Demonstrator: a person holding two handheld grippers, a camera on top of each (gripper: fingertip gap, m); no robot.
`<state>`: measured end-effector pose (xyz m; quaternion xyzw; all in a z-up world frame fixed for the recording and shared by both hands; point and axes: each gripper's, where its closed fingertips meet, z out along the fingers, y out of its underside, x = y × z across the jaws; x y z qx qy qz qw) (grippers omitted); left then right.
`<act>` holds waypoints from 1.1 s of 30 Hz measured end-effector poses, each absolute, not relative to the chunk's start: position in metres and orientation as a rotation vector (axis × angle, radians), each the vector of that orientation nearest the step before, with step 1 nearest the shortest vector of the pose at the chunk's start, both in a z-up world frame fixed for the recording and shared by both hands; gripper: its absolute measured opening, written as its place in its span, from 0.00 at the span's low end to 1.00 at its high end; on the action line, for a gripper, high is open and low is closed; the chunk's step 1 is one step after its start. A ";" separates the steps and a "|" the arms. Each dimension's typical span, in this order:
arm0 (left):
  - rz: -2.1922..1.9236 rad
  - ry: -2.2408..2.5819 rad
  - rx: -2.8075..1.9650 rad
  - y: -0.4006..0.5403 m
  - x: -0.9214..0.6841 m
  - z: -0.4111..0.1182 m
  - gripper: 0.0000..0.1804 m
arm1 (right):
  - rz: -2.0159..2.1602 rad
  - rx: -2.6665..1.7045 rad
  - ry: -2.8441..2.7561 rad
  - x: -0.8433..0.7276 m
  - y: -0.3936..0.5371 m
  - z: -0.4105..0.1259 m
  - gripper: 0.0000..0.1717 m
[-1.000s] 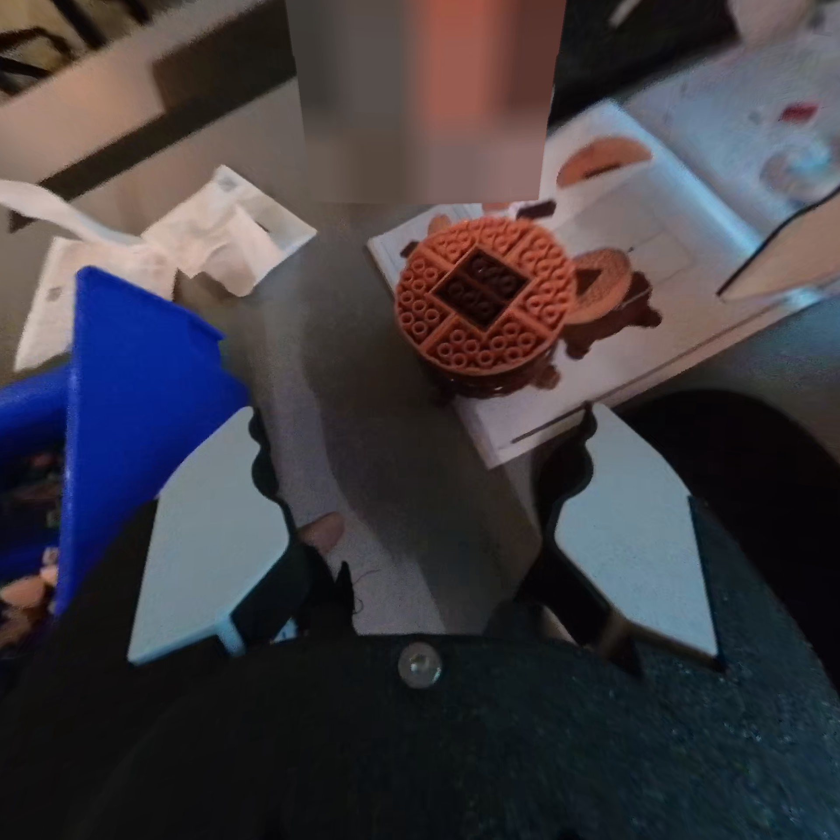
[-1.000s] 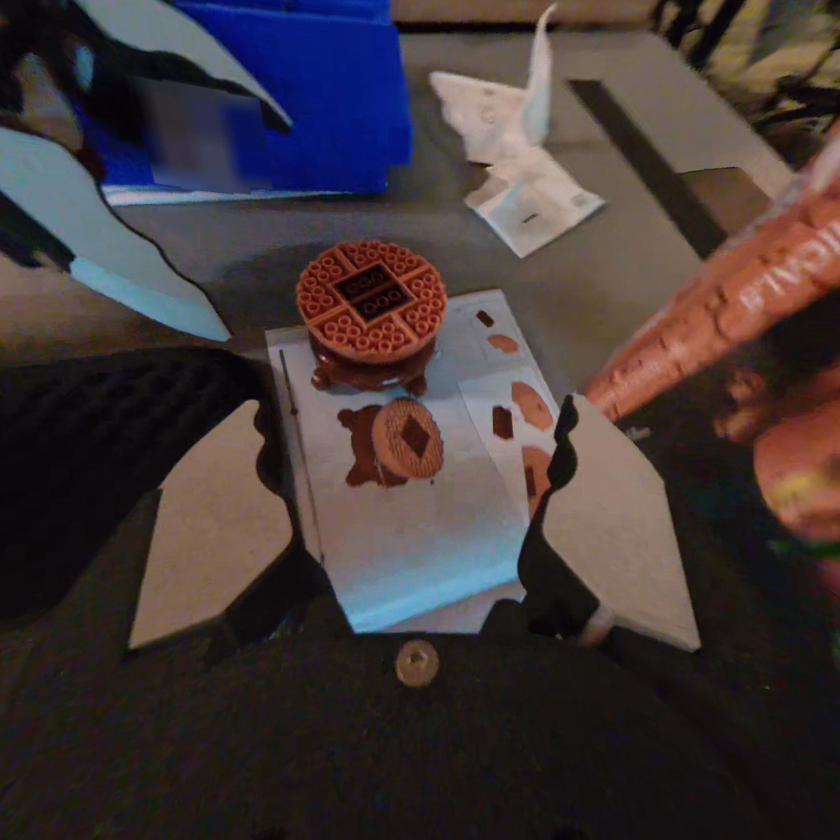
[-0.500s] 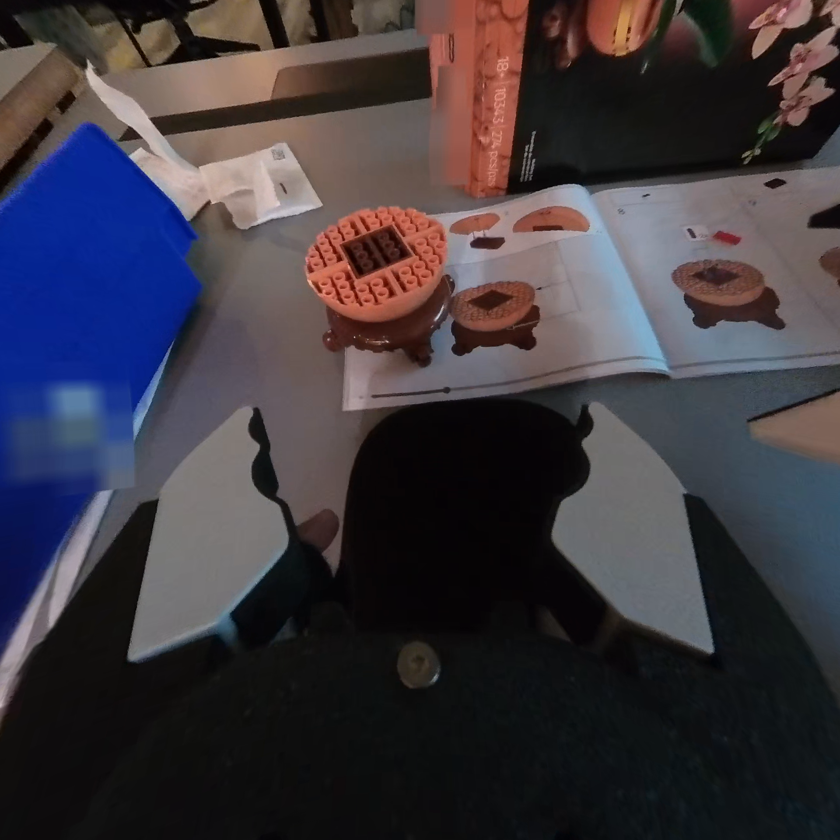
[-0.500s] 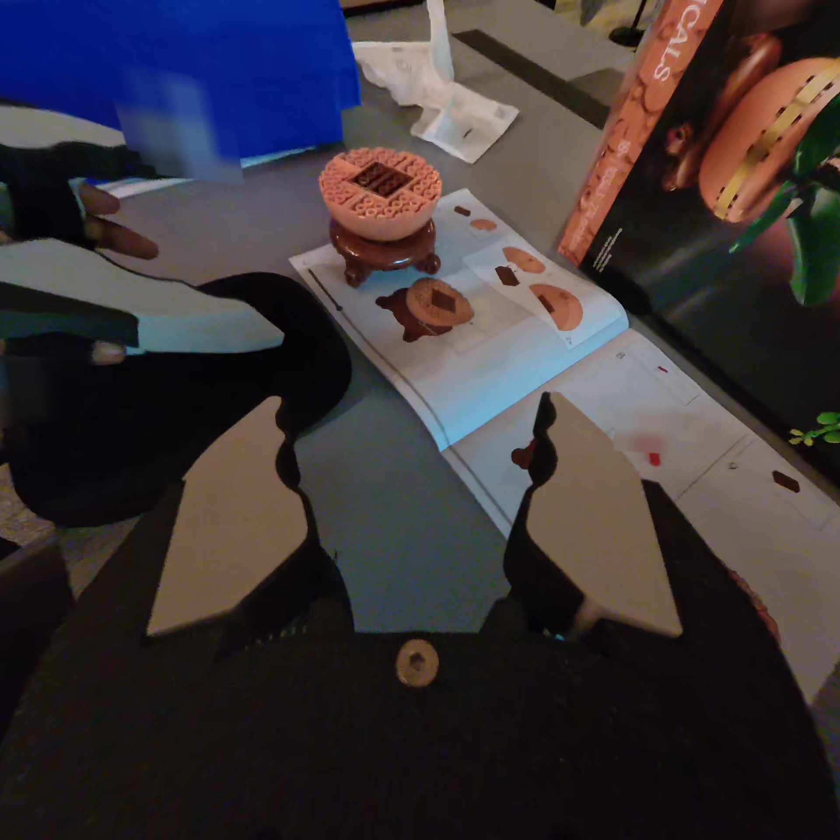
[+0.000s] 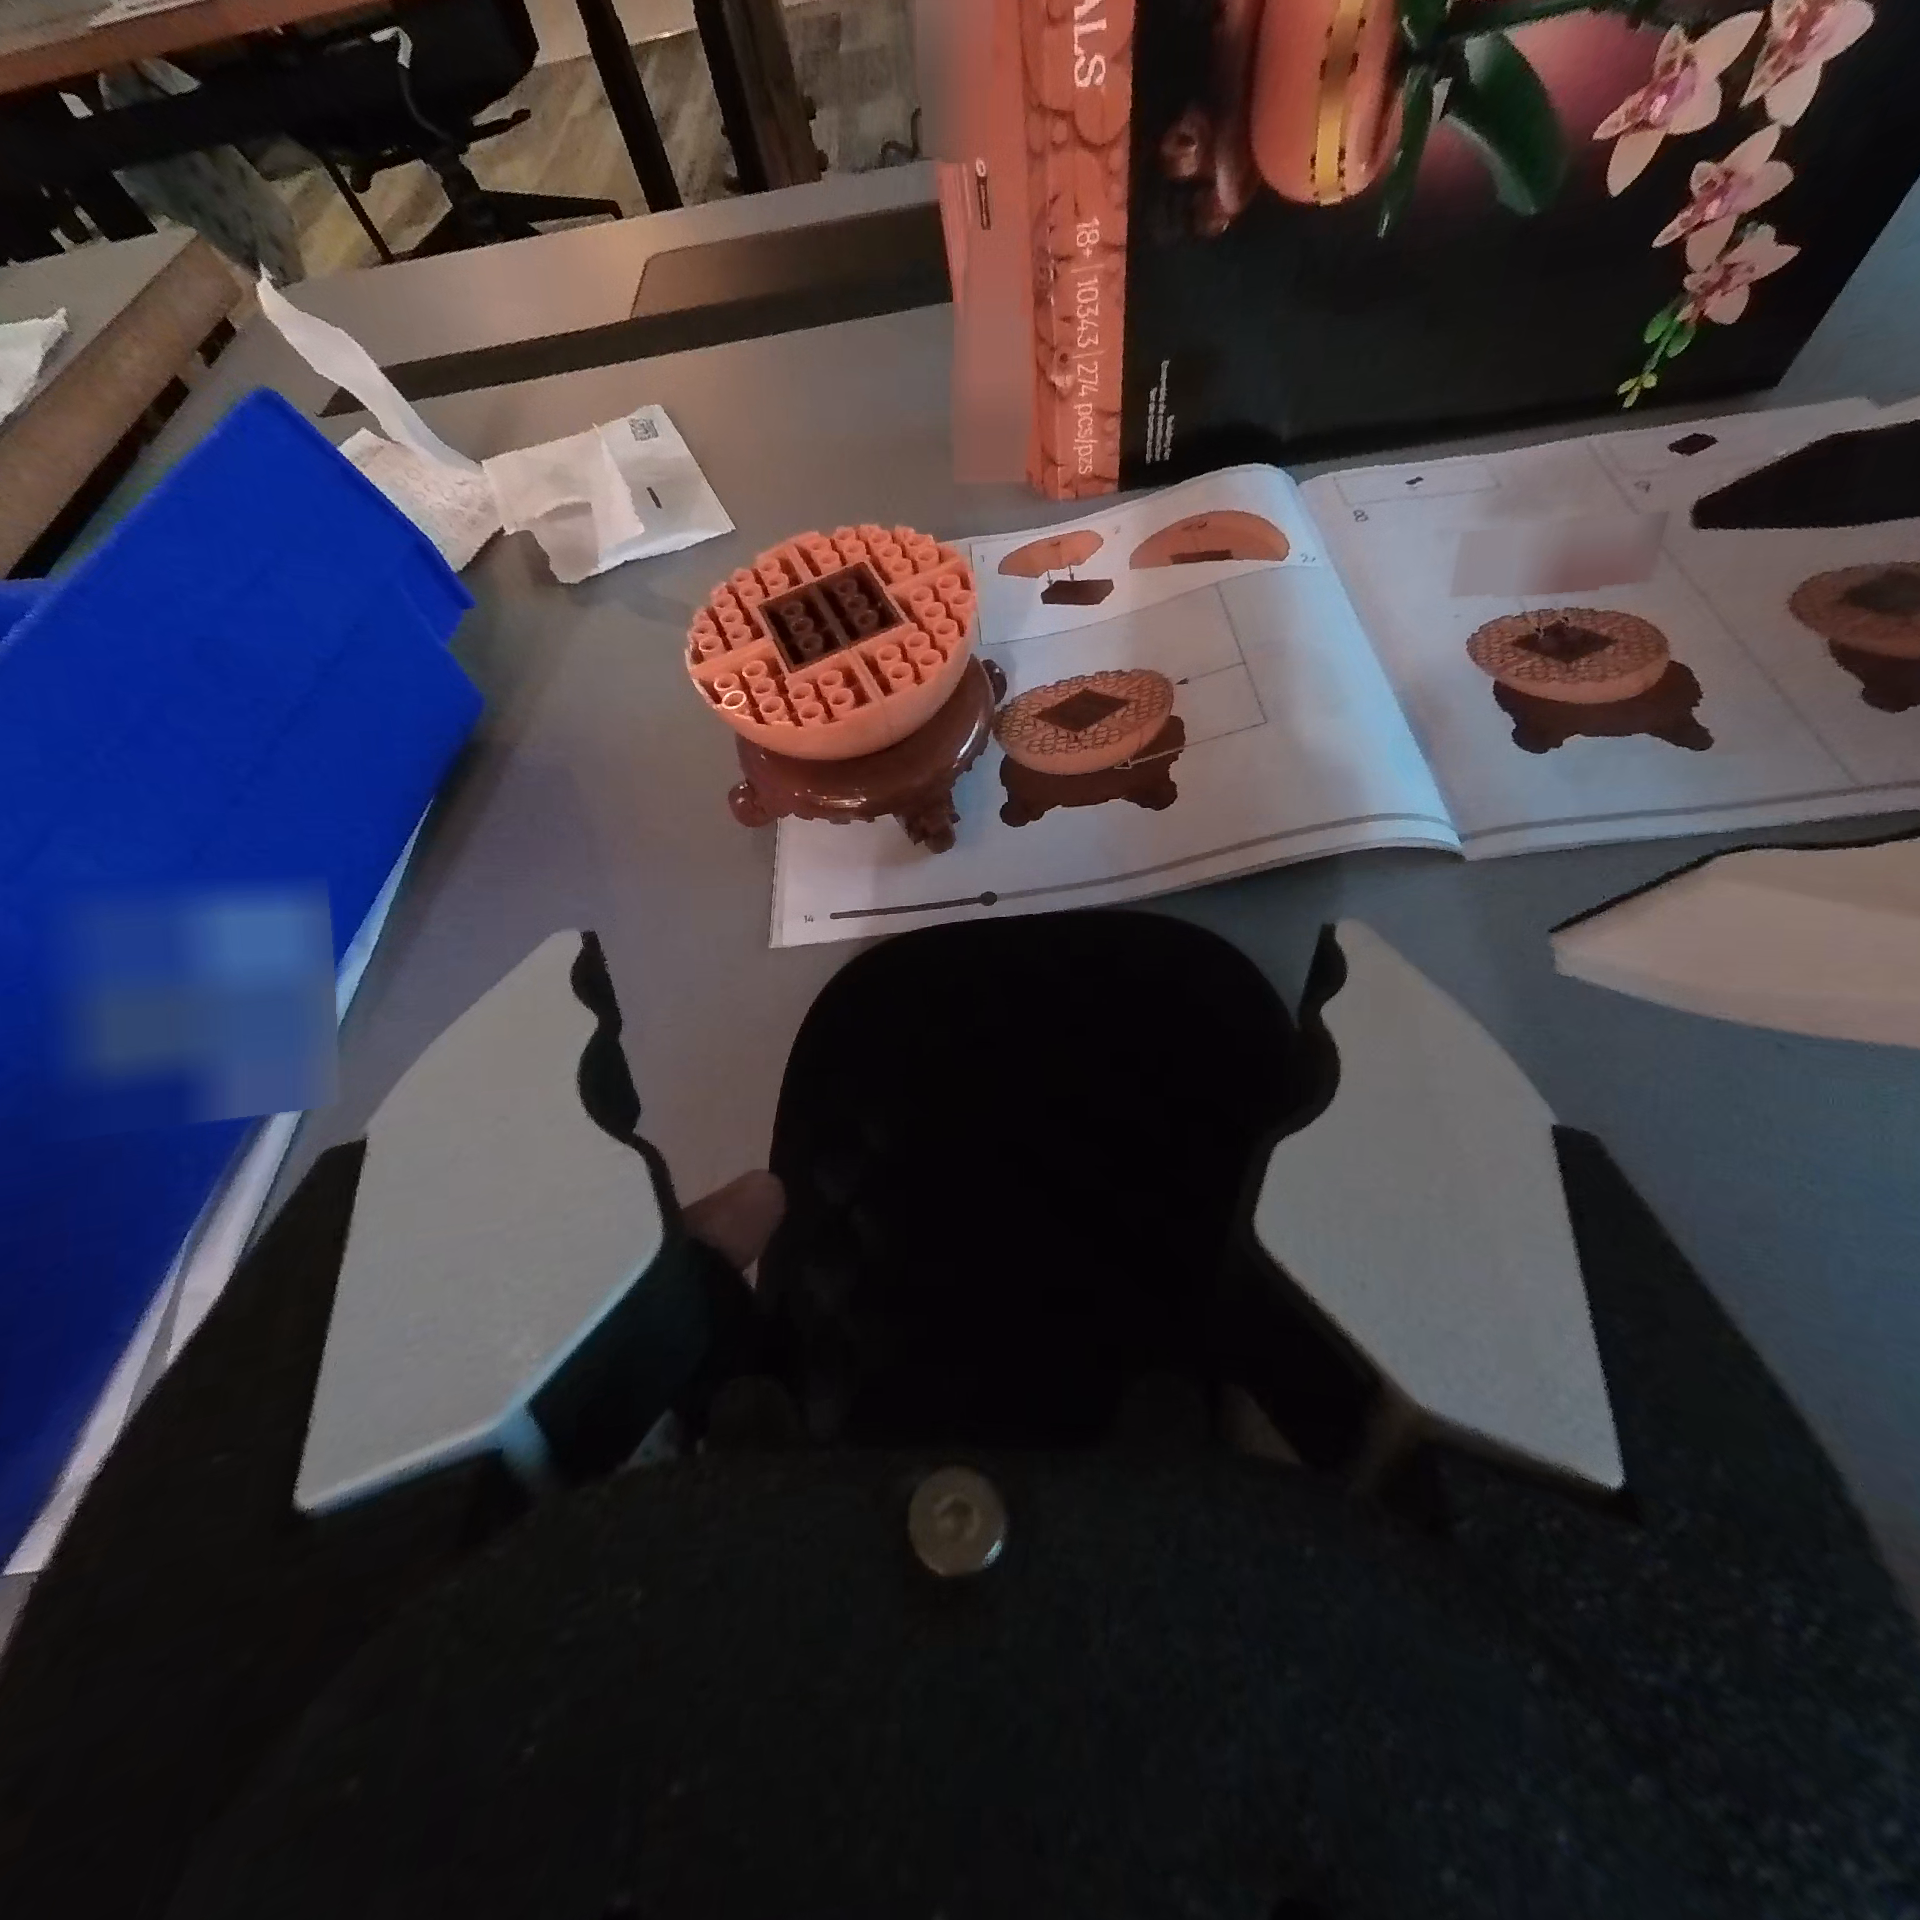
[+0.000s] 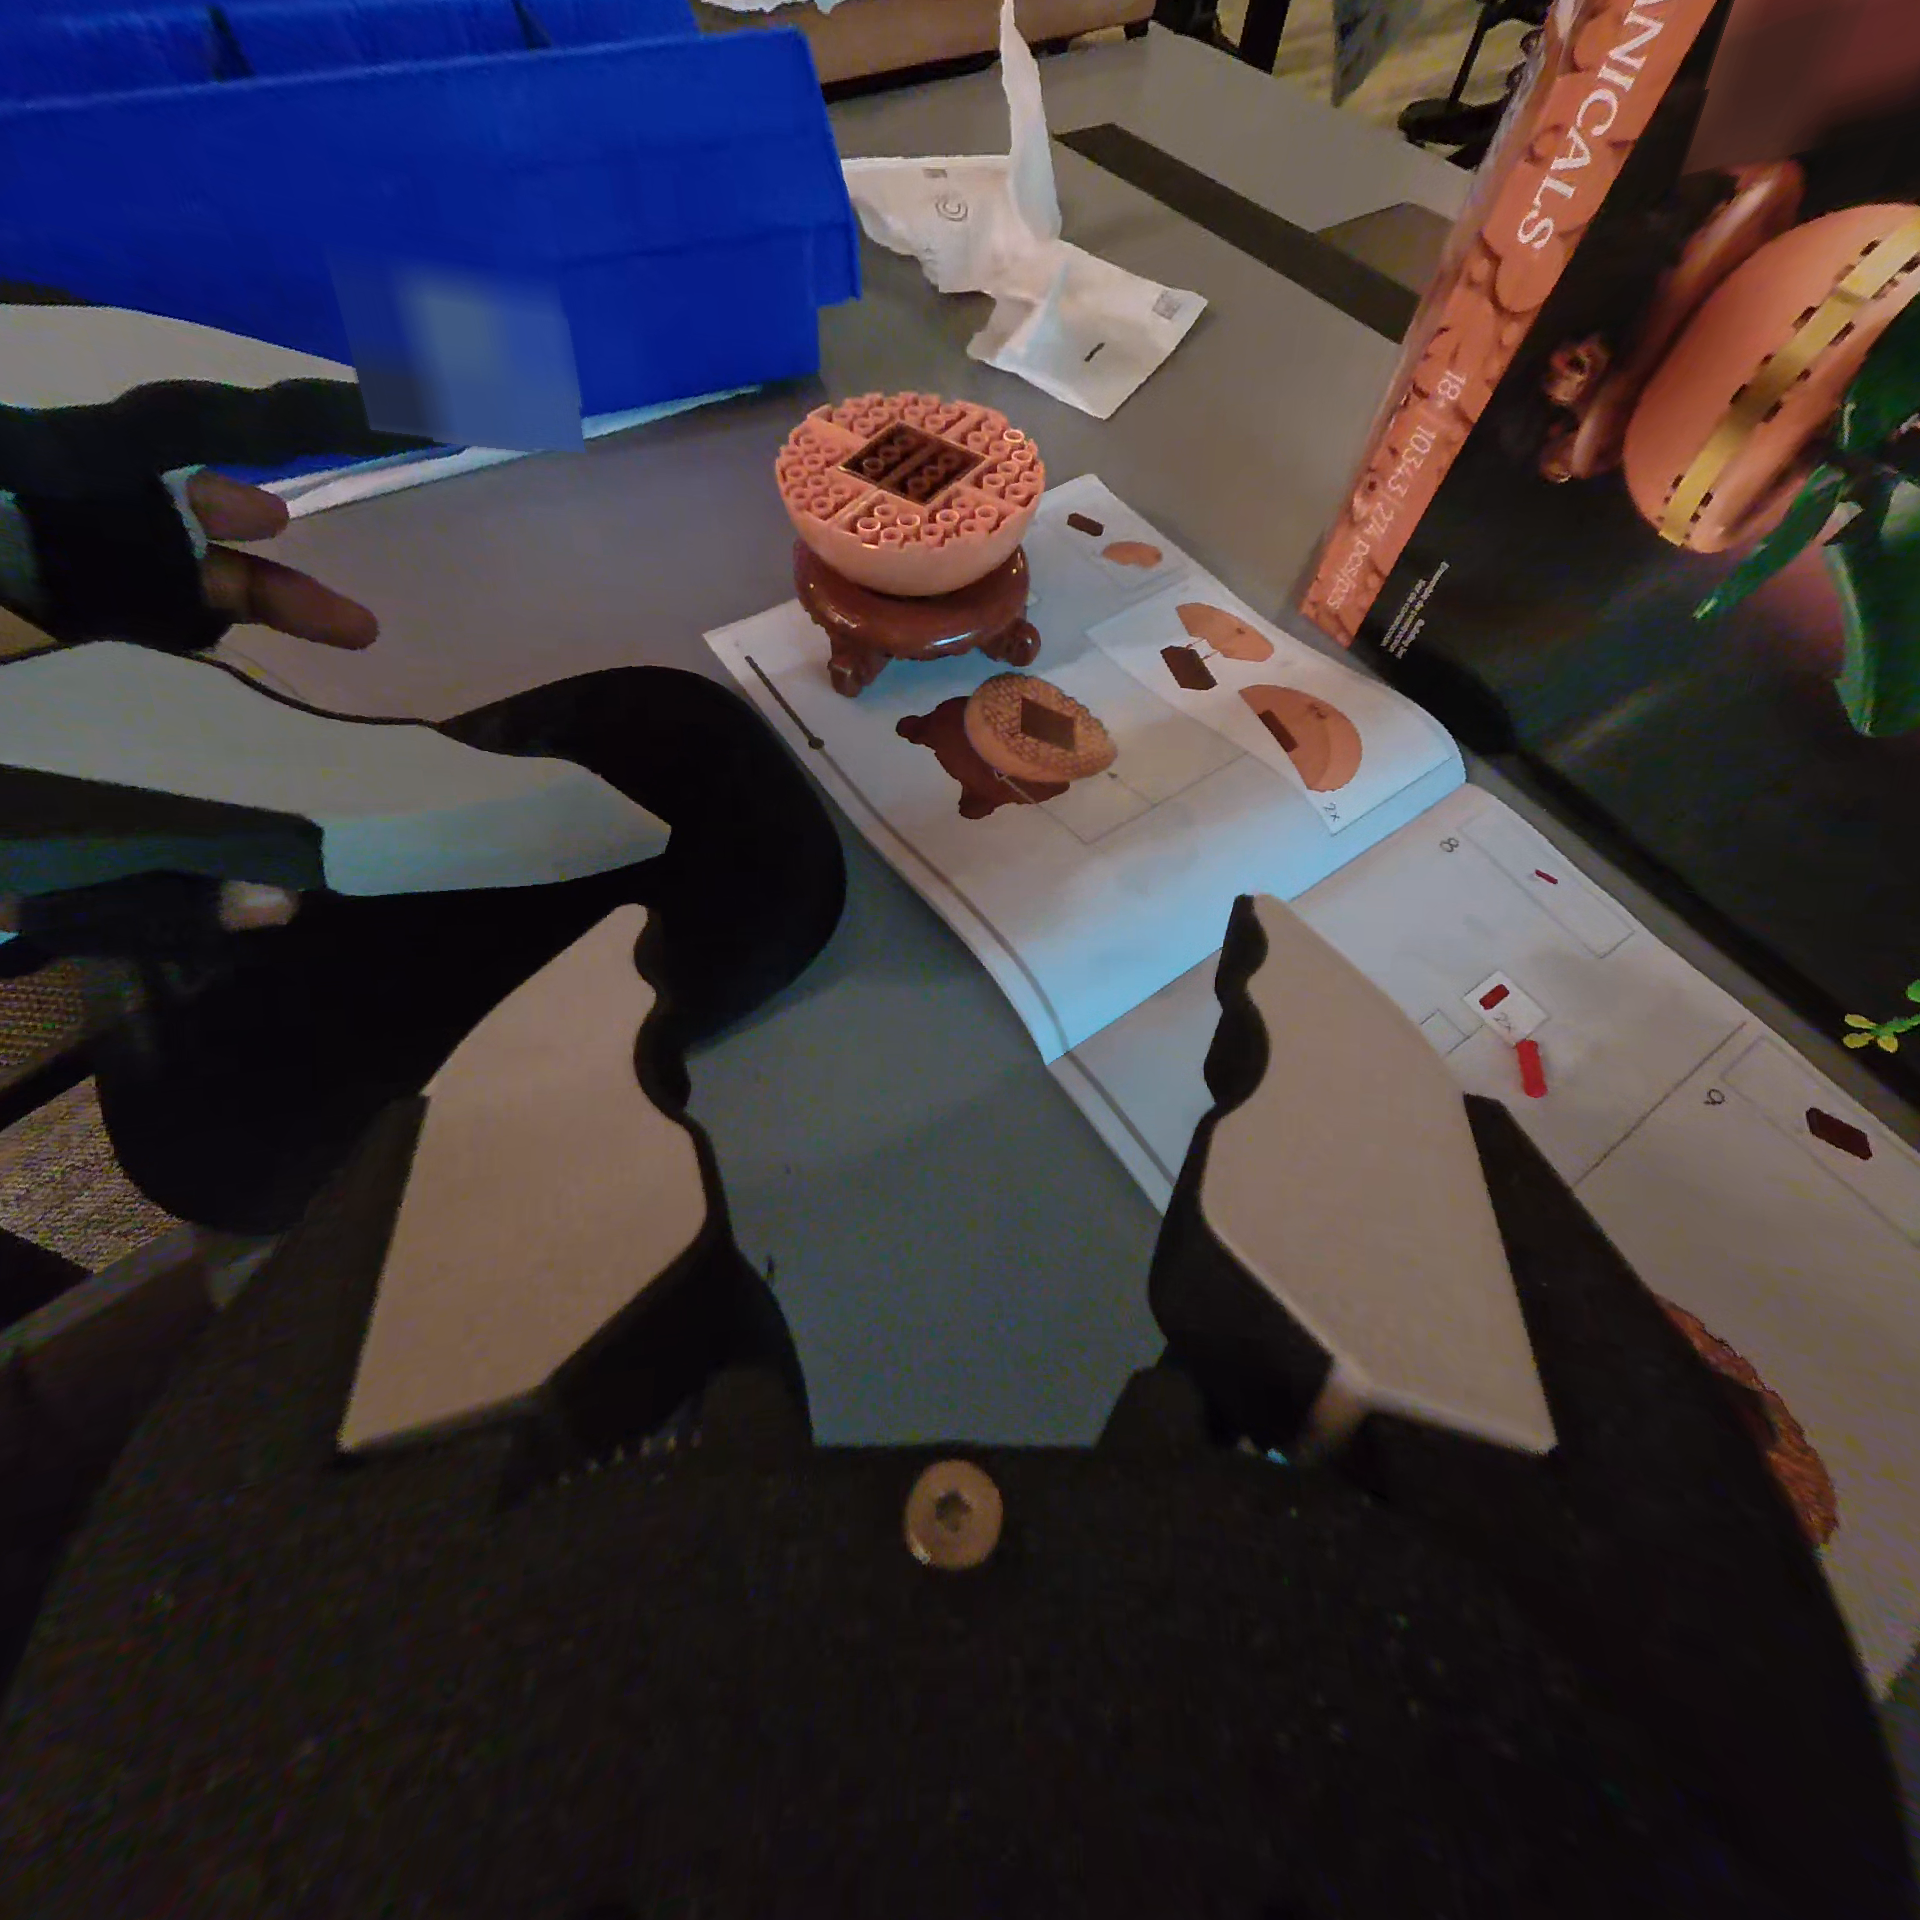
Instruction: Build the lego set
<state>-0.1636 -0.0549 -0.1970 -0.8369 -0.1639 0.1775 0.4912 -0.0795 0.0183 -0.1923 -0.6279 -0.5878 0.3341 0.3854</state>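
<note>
A round orange brick model [image 5: 831, 644] on a brown stand sits on the left page of an open instruction booklet [image 5: 1351, 727]. It also shows in the right wrist view [image 6: 909, 499]. My left gripper [image 5: 956, 940] is open. A black rounded object [image 5: 1039, 1143] lies on the table between its fingers, and the left pad stands clear of it. My right gripper [image 6: 940, 909] is open and empty, over the grey table and the booklet's near edge [image 6: 1143, 883]. The left gripper's white fingers [image 6: 364, 769] show at the left of the right wrist view, over the black object [image 6: 727, 810].
A blue bin [image 5: 208, 675] stands to the left. A tall dark and orange box [image 5: 1455, 208] stands behind the booklet. Torn white paper bags [image 5: 592, 499] lie at the back. A small red piece [image 6: 1527, 1065] lies on the booklet's right page. Measured from the fingertips, the small red piece [image 6: 1527, 1065] is 12 centimeters or so from the right gripper and 20 centimeters from the left.
Both grippers have drawn back from the brick model, which now sits farther off. The box has come into view. The right jaws have narrowed a little; both stay open and empty.
</note>
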 end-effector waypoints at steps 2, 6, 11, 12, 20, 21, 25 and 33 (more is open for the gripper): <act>0.430 -0.396 -2.032 -0.055 -0.163 -0.198 0.68 | 0.853 -1.605 -1.496 -0.079 0.018 -0.193 0.57; 0.418 -0.392 -2.032 -0.053 -0.161 -0.198 0.68 | 0.857 -1.616 -1.494 -0.078 0.020 -0.196 0.57; 0.365 -0.374 -2.012 -0.051 -0.155 -0.195 0.66 | 0.853 -1.597 -1.460 -0.072 0.029 -0.191 0.60; 0.347 -0.370 -2.011 -0.051 -0.153 -0.194 0.65 | 0.872 -1.576 -1.463 -0.071 0.028 -0.190 0.62; 0.280 -0.319 -2.046 -0.050 -0.146 -0.204 0.66 | 1.044 -1.531 -1.423 -0.057 0.028 -0.183 0.84; 0.269 -0.320 -2.056 -0.050 -0.146 -0.206 0.66 | 1.077 -1.512 -1.409 -0.056 0.026 -0.181 0.84; 0.267 -0.287 -2.099 -0.055 -0.154 -0.213 0.59 | 1.194 -1.471 -1.412 -0.050 0.018 -0.175 0.84; 0.270 0.157 -2.232 -0.025 -0.120 -0.229 0.48 | 1.214 -1.434 -1.289 -0.020 0.044 -0.161 0.83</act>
